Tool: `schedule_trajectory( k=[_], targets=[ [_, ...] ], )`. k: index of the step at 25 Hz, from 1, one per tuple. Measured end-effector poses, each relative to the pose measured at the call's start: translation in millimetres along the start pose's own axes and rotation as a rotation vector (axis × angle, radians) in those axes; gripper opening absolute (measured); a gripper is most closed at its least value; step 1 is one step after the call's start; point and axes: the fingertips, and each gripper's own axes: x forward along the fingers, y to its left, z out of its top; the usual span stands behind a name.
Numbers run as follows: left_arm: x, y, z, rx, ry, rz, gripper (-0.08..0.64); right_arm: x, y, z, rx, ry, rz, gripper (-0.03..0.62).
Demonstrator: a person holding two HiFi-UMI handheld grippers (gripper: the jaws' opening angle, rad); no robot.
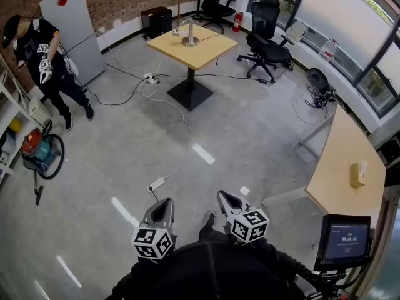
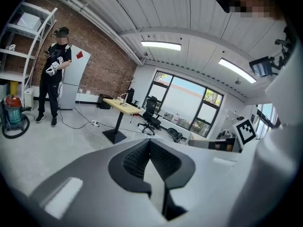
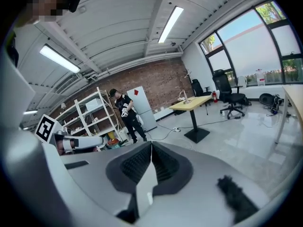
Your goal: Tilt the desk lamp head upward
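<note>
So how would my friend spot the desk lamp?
Look at the square light-wood table on a black pedestal mid-room. The silver metal desk lamp with a round base stands on it. Nothing else there is shiny and upright.

The head view looks steeply down on the floor (image 1: 250,130), with the left gripper (image 1: 163,202) and right gripper (image 1: 223,196) close at its bottom edge. Each gripper view looks from low along its own fingers (image 2: 135,160), tilted up across the room. All three share the far yellow worktop (image 1: 209,49) and the standing person (image 1: 47,58) by the brick wall (image 1: 125,2).
</note>
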Motion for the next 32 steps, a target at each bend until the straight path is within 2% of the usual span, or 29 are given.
schedule_trajectory(
  k=[7, 16, 19, 24, 28, 32],
  targets=[
    [71.5, -17.4, 26.9, 0.012, 0.001, 0.051, 0.006, 31.3, -72.3, 41.6, 0.025, -0.006, 0.046, 0.006],
    [135.5, -18.4, 44.9, 0.013, 0.032, 0.061, 0.006, 59.5, -133.2, 60.5, 0.08, -0.003, 0.026, 0.006],
    [161.3, -13.2, 49.0, 0.006, 0.047, 0.039, 0.006, 70.6, -148.6, 69.0, 0.075, -0.005, 0.01, 0.006],
    [210.0, -1.4, 64.6, 0.01, 0.064, -0.037, 0.006, 93.1, -175.4, 87.9, 0.064, -0.015, -0.066, 0.006],
    [258.6, 19.6, 91.1, 0.003, 0.074, -0.091, 0.006, 127.4, -201.8, 112.9, 0.074, -0.017, -0.133, 0.006],
    [294.6, 46.3, 121.8, 0.001, 0.076, -0.128, 0.006, 168.4, -206.5, 137.1, 0.061, -0.004, -0.154, 0.006]
  ],
)
